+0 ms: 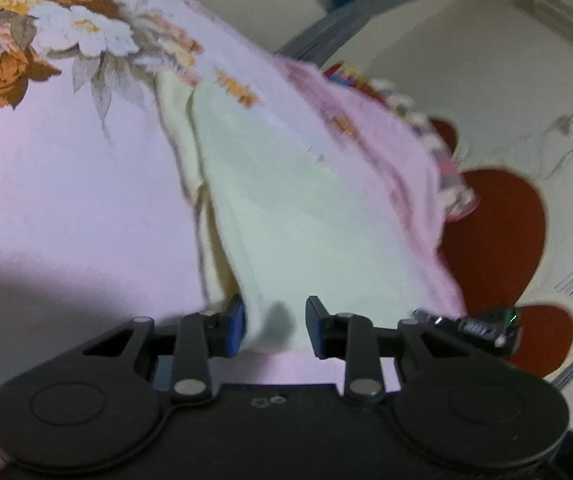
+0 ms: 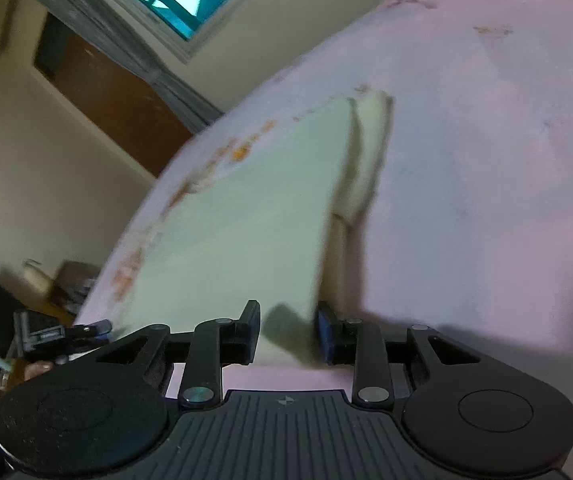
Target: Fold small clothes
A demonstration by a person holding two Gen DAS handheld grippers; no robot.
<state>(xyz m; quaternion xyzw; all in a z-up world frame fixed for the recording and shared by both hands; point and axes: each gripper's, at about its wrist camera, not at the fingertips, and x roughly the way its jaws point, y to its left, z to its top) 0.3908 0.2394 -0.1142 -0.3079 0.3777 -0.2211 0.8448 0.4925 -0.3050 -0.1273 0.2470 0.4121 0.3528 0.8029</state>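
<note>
Pale green garment (image 1: 286, 208) lies flat on the bed (image 1: 66, 200), on a pink floral sheet. One long side appears already turned in: a yellowish under-layer shows along that edge in both wrist views. The near hem points toward the two grippers.

Left gripper (image 1: 274, 326): jaws apart, straddling one near corner of the garment; cloth sits in the gap, not pinched. Right gripper (image 2: 289, 330): jaws likewise apart, straddling the other near corner (image 2: 298, 312); fabric between the pads, no clamp visible. Each gripper shows at the edge of the other's view, so they sit near one another along the same hem.

Step in hand, as judged: placing both grippers on the near hem ahead of a lengthwise fold. Both frames are motion-blurred, so contact with the sheet cannot be confirmed.

Next move calls for: closing both jaws on the garment only, both layers caught, without picking up the sheet beneath. Then lifting evenly and carrying the hem toward the far edge (image 2: 362, 100), keeping the corners level so the fold lands square.

Risk: thin cloth slipping from one side, skewing the fold.
</note>
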